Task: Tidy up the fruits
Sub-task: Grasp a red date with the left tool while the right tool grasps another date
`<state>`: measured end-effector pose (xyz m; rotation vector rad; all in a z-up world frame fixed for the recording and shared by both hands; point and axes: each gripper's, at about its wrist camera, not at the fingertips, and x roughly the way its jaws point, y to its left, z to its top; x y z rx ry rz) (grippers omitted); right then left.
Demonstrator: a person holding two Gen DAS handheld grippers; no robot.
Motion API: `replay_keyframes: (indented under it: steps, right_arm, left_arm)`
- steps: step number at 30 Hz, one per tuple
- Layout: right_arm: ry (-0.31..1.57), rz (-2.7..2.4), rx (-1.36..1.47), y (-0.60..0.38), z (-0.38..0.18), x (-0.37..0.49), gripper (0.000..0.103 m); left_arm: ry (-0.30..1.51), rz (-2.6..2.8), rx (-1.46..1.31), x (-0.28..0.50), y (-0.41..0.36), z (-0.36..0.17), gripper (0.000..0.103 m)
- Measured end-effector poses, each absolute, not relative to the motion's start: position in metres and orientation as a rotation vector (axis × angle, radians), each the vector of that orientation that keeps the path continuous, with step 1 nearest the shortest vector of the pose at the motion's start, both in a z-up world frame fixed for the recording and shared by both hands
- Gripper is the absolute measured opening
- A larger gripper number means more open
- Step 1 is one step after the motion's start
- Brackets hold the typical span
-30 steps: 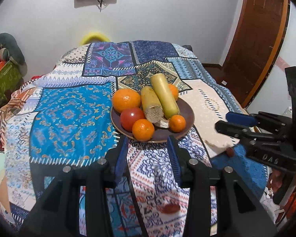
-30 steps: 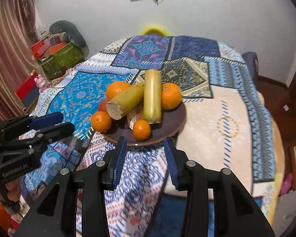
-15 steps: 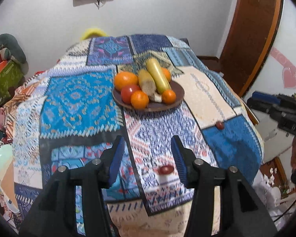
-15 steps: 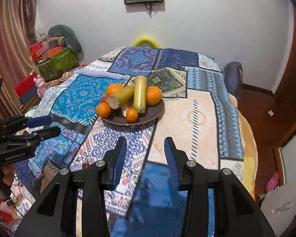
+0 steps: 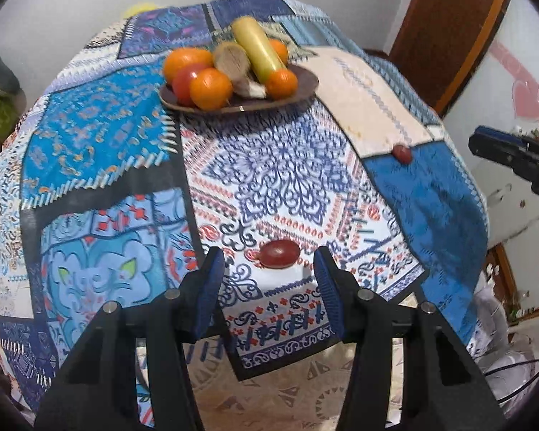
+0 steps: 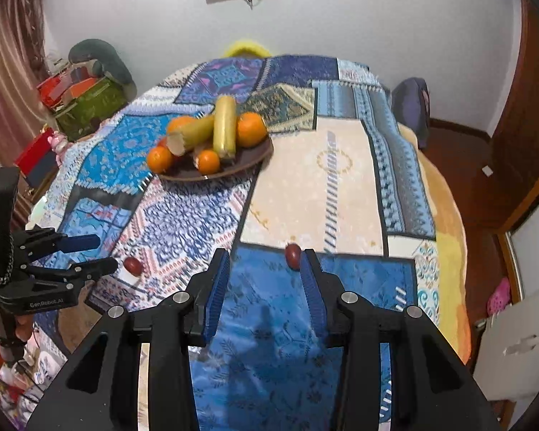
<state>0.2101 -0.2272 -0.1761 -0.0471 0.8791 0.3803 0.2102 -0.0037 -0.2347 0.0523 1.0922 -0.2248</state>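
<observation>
A brown plate (image 5: pixel 302 89) (image 6: pixel 258 154) on the patchwork cloth holds oranges (image 5: pixel 210 88), a tomato (image 5: pixel 185 77) and two long yellow-green pieces (image 5: pixel 257 48). Two small dark red fruits lie loose on the cloth. One (image 5: pixel 280 253) (image 6: pixel 133 265) lies just ahead of my open left gripper (image 5: pixel 269 276), between its fingertips. The other (image 5: pixel 402 153) (image 6: pixel 293 255) lies by the right fingertip of my open right gripper (image 6: pixel 266 273). Each gripper shows in the other's view, the right one (image 5: pixel 514 158) and the left one (image 6: pixel 86 255).
The cloth-covered round table (image 6: pixel 341 179) drops off at its near edge below both grippers. A wooden door (image 5: pixel 445 25) stands at the right. Boxes and bags (image 6: pixel 86 100) are piled at the left wall. A dark chair back (image 6: pixel 411 107) stands behind the table.
Both grippers have pulled back from the plate toward the near table edge and dropped lower. Each now faces one of the small red fruits. Both stay open.
</observation>
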Motion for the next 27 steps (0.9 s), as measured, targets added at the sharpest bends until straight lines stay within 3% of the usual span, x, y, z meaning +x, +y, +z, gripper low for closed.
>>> replay_keyframes:
  steps: [5, 8, 13, 16, 27]
  right_arm:
    - [0.912, 0.380, -0.039, -0.231, -0.192, 0.214, 0.037]
    - [0.930, 0.381, -0.029, -0.233, -0.199, 0.218, 0.038]
    - [0.960, 0.382, -0.015, -0.236, -0.212, 0.225, 0.038]
    - [0.980, 0.384, -0.009, -0.237, -0.219, 0.228, 0.038]
    - [0.988, 0.363, -0.016, -0.239, -0.235, 0.243, 0.037]
  left_arm:
    - [1.117, -0.226, 0.063, 0.216, -0.007, -0.249, 0.050]
    - [1.125, -0.229, 0.057, 0.219, -0.008, -0.255, 0.039]
    - [1.120, -0.241, 0.056, 0.221, -0.010, -0.259, 0.035]
    - [1.118, -0.251, 0.046, 0.224, -0.013, -0.260, 0.027]
    - [1.065, -0.235, 0.037, 0.235, -0.003, -0.249, 0.026]
